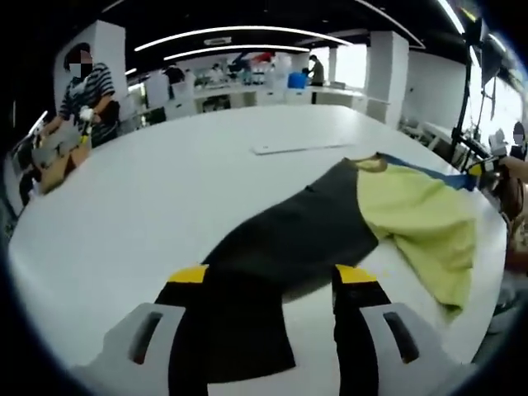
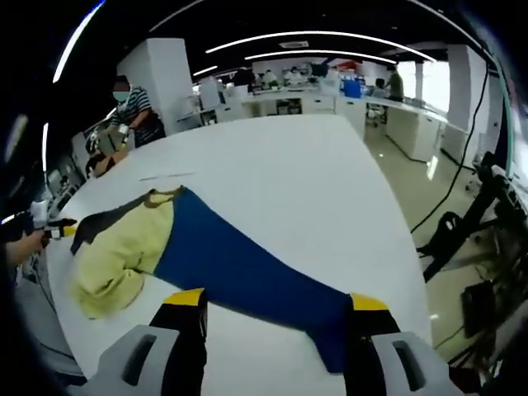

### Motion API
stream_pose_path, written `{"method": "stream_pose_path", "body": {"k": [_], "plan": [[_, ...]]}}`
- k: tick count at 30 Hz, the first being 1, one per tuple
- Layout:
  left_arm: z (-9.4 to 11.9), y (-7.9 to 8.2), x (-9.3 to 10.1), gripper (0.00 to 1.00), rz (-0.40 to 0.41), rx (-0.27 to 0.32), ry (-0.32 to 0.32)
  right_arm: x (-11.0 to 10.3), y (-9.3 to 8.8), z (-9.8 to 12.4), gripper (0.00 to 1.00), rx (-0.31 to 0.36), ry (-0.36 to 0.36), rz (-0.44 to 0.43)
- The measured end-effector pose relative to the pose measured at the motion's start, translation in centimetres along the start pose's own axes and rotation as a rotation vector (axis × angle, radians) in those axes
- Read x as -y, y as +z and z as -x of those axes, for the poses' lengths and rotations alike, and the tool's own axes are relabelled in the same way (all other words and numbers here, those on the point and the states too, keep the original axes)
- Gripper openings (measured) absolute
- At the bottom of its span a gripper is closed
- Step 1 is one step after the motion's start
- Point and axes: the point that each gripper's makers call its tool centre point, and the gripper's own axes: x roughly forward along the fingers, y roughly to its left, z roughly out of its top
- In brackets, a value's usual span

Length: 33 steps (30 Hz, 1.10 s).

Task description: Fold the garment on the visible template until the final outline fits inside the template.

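Dark garment (image 1: pixel 280 247) sleeve lies between left gripper's (image 1: pixel 270 285) wide jaws; right gripper (image 2: pixel 276 309) likewise wide.

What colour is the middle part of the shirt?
Pale yellow. The garment's middle shows best in the left gripper view, between a dark part and a blue part.

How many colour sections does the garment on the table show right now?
3: a black section at the left gripper, a blue section at the right gripper, a yellow section between; more may be hidden.
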Motion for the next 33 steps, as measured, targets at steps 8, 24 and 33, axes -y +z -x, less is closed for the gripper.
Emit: {"method": "stream_pose_path", "body": {"k": [8,24,33], "plan": [[1.4,-0.2,3.6,0.71,0.0,0.049,-0.076,-5.8,-0.5,-0.7,0.74,-0.022,0.163,0.078],[4.0,-0.8,10.9,0.8,-0.027,0.094,-0.228,-14.1,-1.3,-2.6,0.64,-0.025,0.35,0.166],[4.6,-1.2,14.3,0.79,-0.069,0.098,-0.306,-16.9,-2.0,-4.2,0.53,-0.013,0.409,0.165]]}}
